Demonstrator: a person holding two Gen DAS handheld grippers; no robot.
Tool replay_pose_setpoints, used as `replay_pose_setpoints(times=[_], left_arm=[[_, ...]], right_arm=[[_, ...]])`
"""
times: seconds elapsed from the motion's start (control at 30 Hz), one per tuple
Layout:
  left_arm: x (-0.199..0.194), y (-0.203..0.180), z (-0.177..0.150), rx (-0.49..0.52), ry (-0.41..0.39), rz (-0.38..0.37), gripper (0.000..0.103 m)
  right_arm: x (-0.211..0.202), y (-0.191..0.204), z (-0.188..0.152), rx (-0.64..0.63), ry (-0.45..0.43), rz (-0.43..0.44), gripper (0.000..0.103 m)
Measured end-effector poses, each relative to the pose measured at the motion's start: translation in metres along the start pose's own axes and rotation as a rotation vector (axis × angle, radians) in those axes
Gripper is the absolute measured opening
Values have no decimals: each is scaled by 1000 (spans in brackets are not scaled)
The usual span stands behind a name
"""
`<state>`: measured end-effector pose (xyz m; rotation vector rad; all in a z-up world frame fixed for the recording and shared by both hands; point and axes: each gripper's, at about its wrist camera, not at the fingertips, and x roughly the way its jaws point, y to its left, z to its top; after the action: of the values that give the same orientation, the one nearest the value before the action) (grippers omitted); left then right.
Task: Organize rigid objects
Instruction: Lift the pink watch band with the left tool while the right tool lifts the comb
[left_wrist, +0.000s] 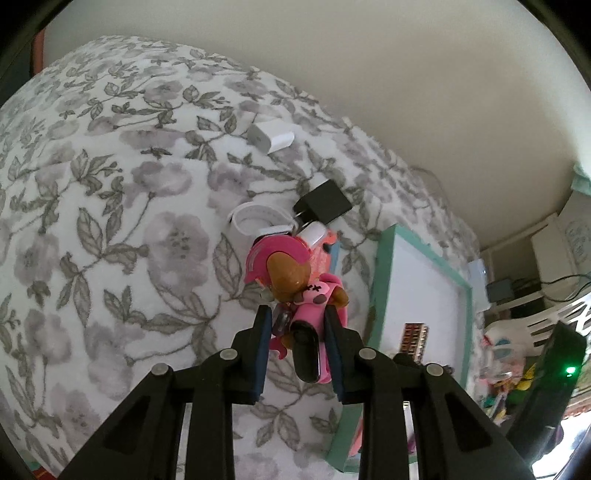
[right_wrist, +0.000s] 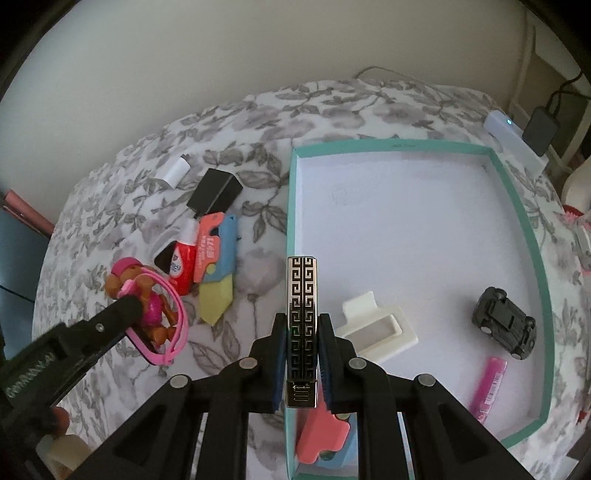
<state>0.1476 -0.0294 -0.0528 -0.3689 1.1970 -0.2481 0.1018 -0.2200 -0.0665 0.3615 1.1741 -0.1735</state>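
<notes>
My left gripper is shut on a pink dog-figure toy watch and holds it above the floral bedspread; the toy also shows in the right wrist view. My right gripper is shut on a black-and-silver patterned lighter, held over the left edge of the teal-rimmed white tray. In the tray lie a white holder, a black toy car, a pink tube and a coral-and-blue toy.
On the bedspread left of the tray lie a black charger, a white charger, a red-and-white tube, a coral, blue and yellow toy and a white band. Tape roll at lower left.
</notes>
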Motion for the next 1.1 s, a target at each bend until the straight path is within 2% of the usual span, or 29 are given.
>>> replay_pose_setpoints(times=[0.2,0.37,0.57,0.63,0.8,0.83,0.9,0.93,1.03,1.1], left_arm=[[9,17,1,-46,36,62,29],[20,30,-2,-89,87,83,31],[16,29,-2,-68,96,125,57],[15,30,-3,-71,104,125,58],[17,28,-8,-22,137,223,57],[19,29,-9,-30,152,219,56],[20,31,-10,-42,174,198,33],[21,32,-11,-49,185,183,25],[25,31,-15,-41,206,179,16],[24,32,-15,-48,207,171,16]], right_arm=[[7,6,-5,-29,27,8,16],[9,14,-7,-60,31,4,16],[11,15,-8,-62,37,2,16],[11,15,-7,-64,37,1,16],[11,15,-7,-68,37,2,16],[11,16,-7,-69,38,1,16],[11,16,-7,-70,38,0,16],[11,16,-7,-69,38,0,16],[11,16,-7,-69,41,1,16],[11,16,-7,-67,42,2,16]])
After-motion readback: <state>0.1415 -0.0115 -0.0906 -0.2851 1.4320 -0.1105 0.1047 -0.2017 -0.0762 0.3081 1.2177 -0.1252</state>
